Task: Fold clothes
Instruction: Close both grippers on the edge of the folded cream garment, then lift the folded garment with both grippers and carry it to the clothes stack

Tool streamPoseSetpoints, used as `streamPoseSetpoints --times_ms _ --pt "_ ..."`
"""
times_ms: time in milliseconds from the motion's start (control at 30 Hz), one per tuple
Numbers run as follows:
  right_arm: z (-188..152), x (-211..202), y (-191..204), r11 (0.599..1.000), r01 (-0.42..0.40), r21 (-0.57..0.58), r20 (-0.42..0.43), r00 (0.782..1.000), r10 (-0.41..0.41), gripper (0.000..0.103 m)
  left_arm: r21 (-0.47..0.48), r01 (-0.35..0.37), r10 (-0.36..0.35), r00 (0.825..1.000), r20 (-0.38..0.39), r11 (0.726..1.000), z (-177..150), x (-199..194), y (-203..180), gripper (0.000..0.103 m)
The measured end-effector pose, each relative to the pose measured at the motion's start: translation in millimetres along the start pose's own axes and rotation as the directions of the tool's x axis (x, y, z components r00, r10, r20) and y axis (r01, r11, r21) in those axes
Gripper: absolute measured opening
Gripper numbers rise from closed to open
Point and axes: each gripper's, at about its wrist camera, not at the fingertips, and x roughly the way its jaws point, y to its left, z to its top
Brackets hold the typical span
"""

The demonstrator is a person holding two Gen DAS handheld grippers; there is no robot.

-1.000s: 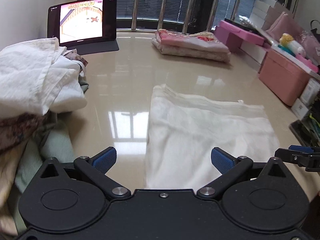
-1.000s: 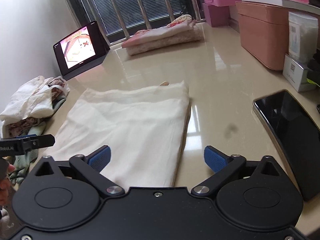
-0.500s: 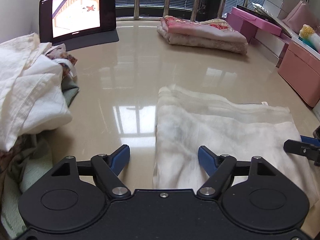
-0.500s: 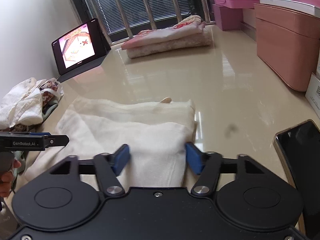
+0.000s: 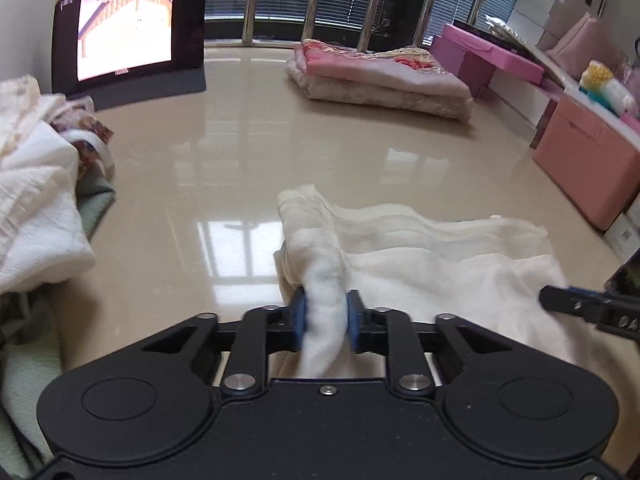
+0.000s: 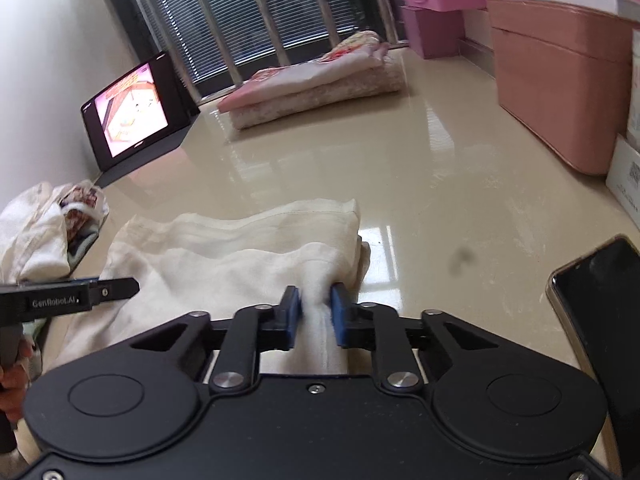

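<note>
A cream white cloth (image 5: pixel 432 256) lies on the glossy beige table (image 5: pixel 248 160). My left gripper (image 5: pixel 325 316) is shut on the cloth's near left corner, with a bunch of fabric pinched between the blue pads. My right gripper (image 6: pixel 315 314) is shut on the near right corner of the same cloth (image 6: pixel 224 264). The near edge is lifted and drawn toward the far edge, so the cloth is rumpled in folds. The tip of the right gripper shows in the left wrist view (image 5: pixel 588 308), and the left gripper shows in the right wrist view (image 6: pixel 68 300).
A heap of unfolded clothes (image 5: pixel 36 200) lies at the left. A tablet (image 5: pixel 128 28) with a lit screen stands at the far left. A folded pink stack (image 5: pixel 380 76) lies at the back. Pink boxes (image 6: pixel 556 92) and a phone (image 6: pixel 600 308) are at the right.
Both grippers went from open to shut on the cloth's near corners. The flat cloth's near edge has been lifted and pushed forward, bunching the fabric.
</note>
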Motion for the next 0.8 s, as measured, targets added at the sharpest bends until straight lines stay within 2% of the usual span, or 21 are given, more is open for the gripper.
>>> streamPoseSetpoints --times_ms 200,433,800 --pt "-2 1 3 0.998 -0.053 0.039 -0.002 0.999 0.053 0.003 -0.061 0.064 -0.063 0.998 0.018 0.996 -1 -3 1 0.009" --pt "2 -15 6 0.994 -0.096 0.050 0.061 0.994 0.093 0.003 -0.055 0.100 -0.095 0.991 0.093 0.993 7 -25 0 0.008" --pt "25 -50 24 0.992 -0.122 -0.016 0.164 0.979 0.123 0.002 -0.001 0.110 -0.108 0.976 0.188 0.994 21 -63 -18 0.008"
